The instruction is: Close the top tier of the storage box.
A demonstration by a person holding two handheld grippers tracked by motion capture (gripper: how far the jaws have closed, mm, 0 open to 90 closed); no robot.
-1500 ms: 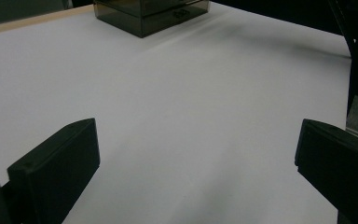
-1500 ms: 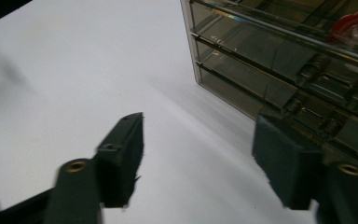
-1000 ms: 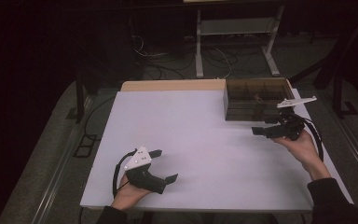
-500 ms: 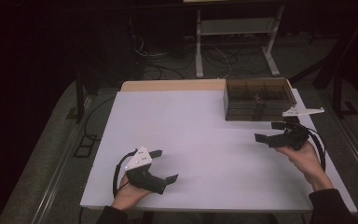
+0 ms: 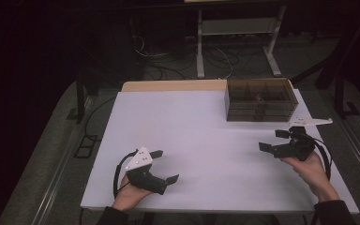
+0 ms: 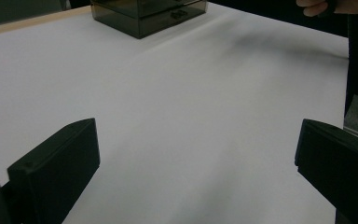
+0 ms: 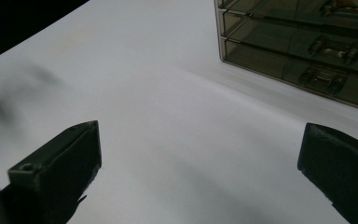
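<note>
Oddly dim, the drawer box (image 5: 259,100) hides its contents — both tongs, left (image 5: 165,166) and right (image 5: 274,140), gape empty

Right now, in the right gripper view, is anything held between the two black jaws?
No, the right gripper stands wide open over the bare white table, with the smoky transparent drawer box apart from it.

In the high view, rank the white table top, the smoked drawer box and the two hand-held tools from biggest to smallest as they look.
1. White table top, by far the largest.
2. Smoked drawer box.
3. Left tool and right tool: they look about alike, so no ranking between them. The left one sits nearer the camera, which may flatter it.
</note>
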